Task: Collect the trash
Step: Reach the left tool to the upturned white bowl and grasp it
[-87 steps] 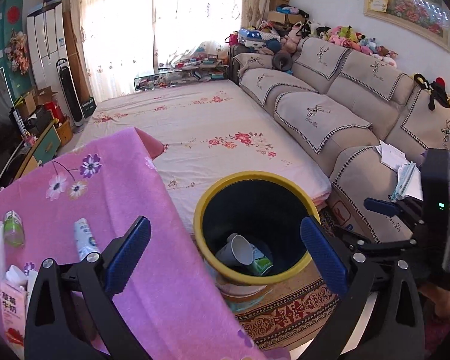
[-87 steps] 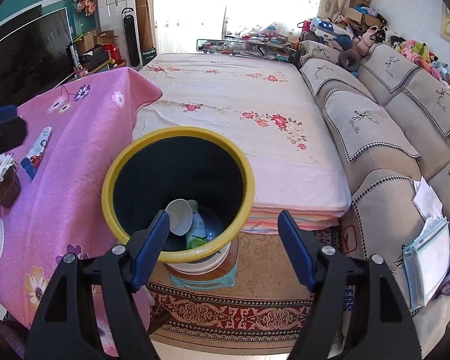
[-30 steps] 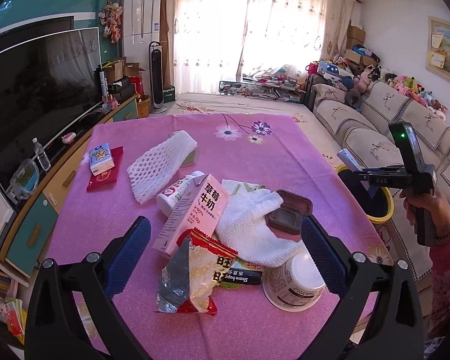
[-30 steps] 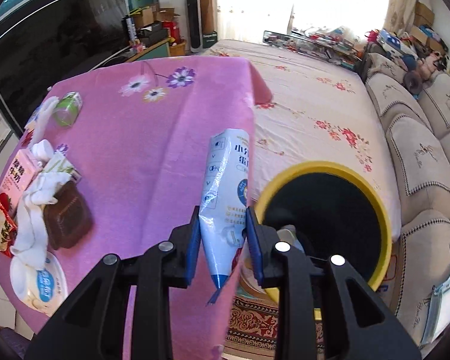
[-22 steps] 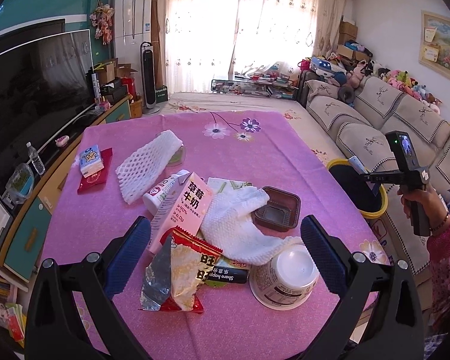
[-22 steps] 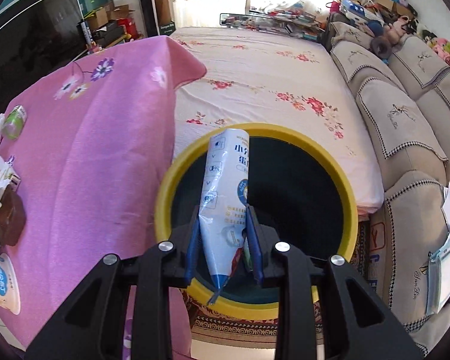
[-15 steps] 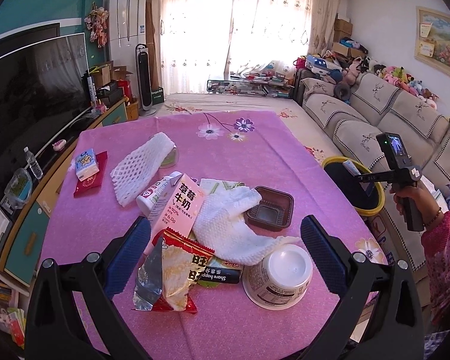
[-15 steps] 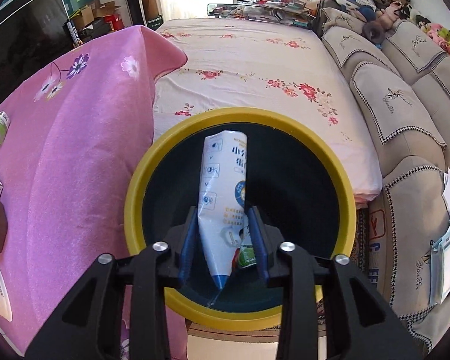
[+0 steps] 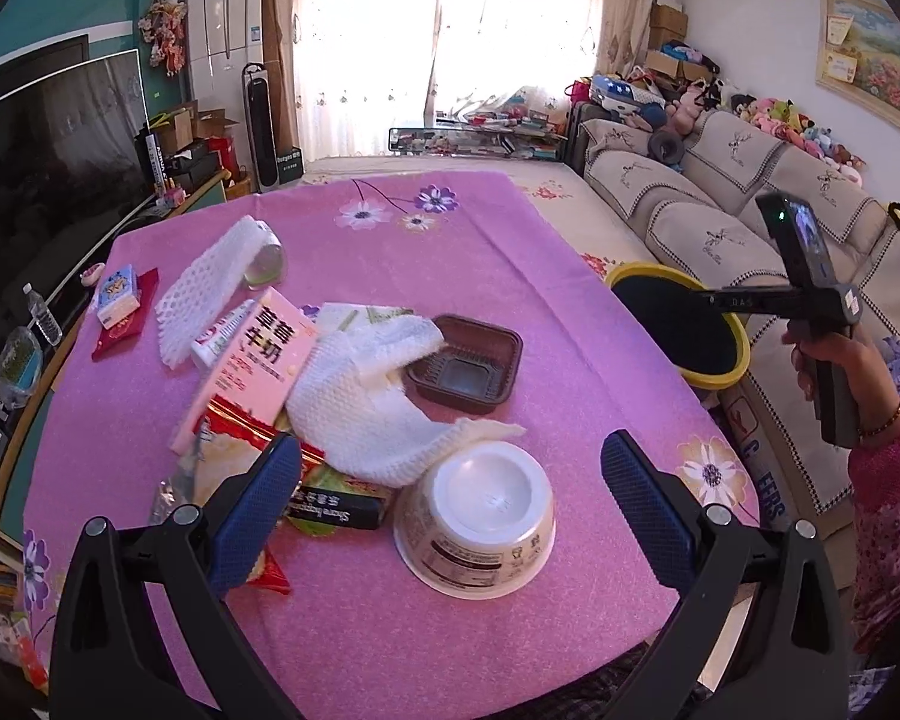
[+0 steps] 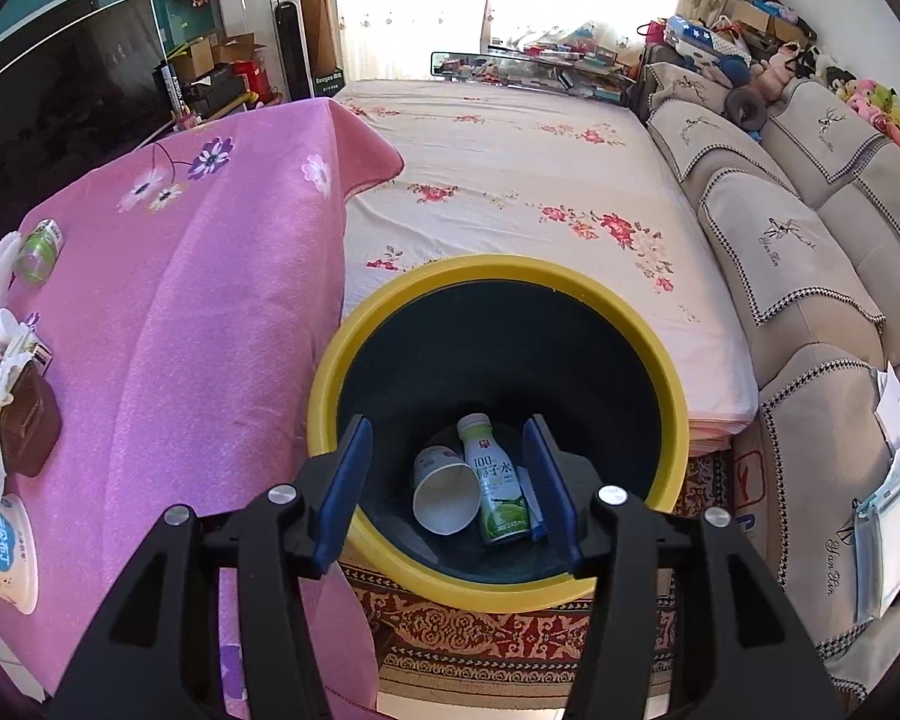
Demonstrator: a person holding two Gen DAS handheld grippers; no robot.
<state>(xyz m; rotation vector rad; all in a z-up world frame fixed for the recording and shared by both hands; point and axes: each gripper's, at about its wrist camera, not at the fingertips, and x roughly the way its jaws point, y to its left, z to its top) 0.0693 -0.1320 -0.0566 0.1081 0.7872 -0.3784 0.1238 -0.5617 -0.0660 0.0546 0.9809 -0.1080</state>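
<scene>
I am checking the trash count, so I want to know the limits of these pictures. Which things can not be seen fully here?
- Snack bag: left wrist view, lower part behind the left tongs.
- Dark packet: same view, under the white mesh wrap.
- Blue-white pouch in the yellow bin: right wrist view, mostly behind a finger of the right tongs, whose jaws have just been opening, nothing between them.
- Yellow bin's inside: left wrist view, too dark.
</scene>
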